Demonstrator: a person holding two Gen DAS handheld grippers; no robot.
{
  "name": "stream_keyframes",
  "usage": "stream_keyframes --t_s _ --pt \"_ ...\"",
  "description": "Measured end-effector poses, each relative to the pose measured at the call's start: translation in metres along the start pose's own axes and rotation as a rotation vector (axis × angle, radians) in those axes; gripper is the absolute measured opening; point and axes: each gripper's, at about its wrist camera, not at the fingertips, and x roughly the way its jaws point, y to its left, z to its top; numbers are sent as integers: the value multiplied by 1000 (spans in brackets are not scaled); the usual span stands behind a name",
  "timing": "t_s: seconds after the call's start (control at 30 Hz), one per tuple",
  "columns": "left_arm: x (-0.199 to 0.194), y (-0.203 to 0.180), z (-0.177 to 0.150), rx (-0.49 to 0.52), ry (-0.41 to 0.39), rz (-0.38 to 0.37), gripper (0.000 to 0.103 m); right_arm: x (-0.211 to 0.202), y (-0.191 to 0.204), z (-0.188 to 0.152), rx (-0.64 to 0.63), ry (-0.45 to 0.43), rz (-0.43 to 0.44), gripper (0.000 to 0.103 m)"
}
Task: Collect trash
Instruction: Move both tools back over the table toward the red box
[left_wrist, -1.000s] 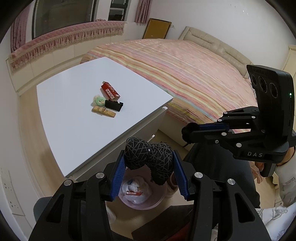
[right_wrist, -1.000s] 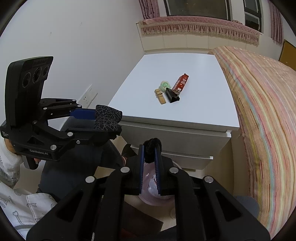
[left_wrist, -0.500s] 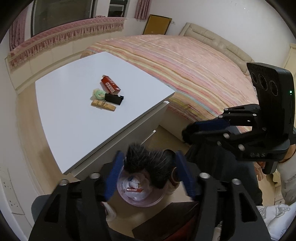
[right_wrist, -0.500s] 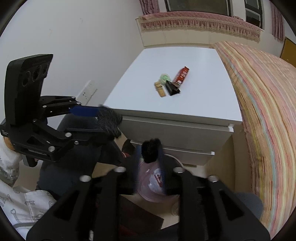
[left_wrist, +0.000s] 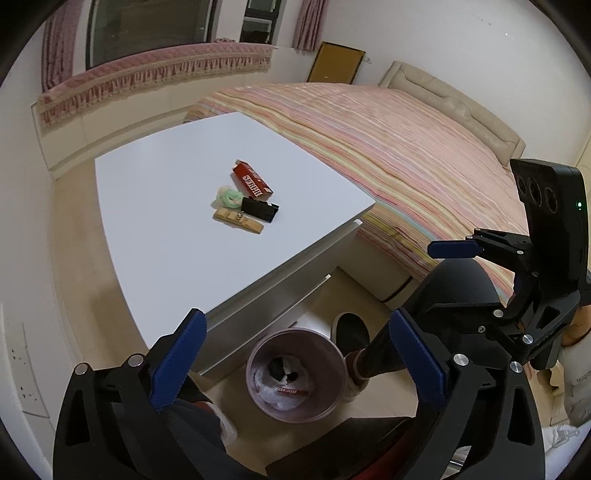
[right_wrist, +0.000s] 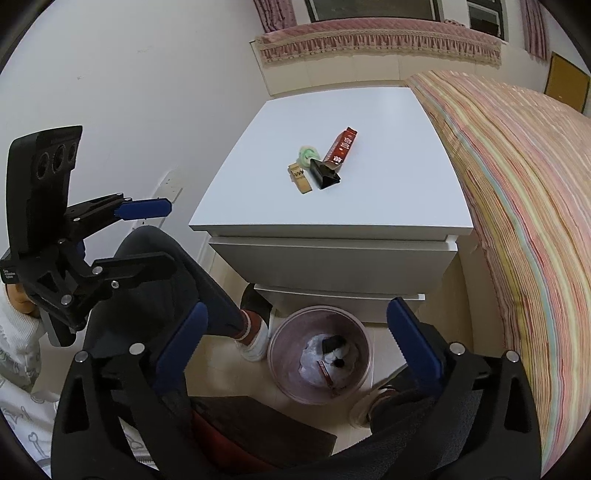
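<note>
A pink trash bin (left_wrist: 295, 380) stands on the floor in front of the white nightstand (left_wrist: 177, 236); it holds white tissue, a red wrapper and dark balls (left_wrist: 276, 365). It also shows in the right wrist view (right_wrist: 319, 356). My left gripper (left_wrist: 295, 354) is open and empty above the bin. My right gripper (right_wrist: 299, 341) is open and empty above it too. On the nightstand lie a red box (left_wrist: 252, 181), a green wad (left_wrist: 227, 195), a black clip (left_wrist: 259, 209) and a wooden clothespin (left_wrist: 238, 220).
A bed (left_wrist: 406, 147) with a striped cover flanks the nightstand. The person's dark legs (right_wrist: 177, 266) and white-shoed feet (right_wrist: 256, 341) are beside the bin. A wall socket (right_wrist: 168, 188) is left of the nightstand.
Both grippers opened and let go of the dark patterned balls, which now lie in the bin. Both grippers lifted slightly and tilted toward the bin.
</note>
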Motion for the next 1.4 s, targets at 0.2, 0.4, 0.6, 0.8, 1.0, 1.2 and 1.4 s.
stream_keyframes --t_s 0.2,0.4,0.6,0.8,1.0,1.2,1.4 --pt "-4 1 2 0 -8 6 95 1 0 0 16 19 -13 98" --pt "-6 2 2 4 -8 7 95 2 -3 3 43 30 -24 98" --pt "-6 5 9 18 -9 7 95 -1 -8 19 59 23 -35 99" --pt "-2 11 22 47 -10 11 95 -5 -12 46 62 1 -60 99" --pt "9 20 37 70 5 15 95 3 -20 77 59 9 -88 99" --pt "18 30 51 78 17 29 95 16 -30 104 52 15 -97 99" --pt "31 42 64 83 33 33 95 37 -40 124 51 26 -97 99"
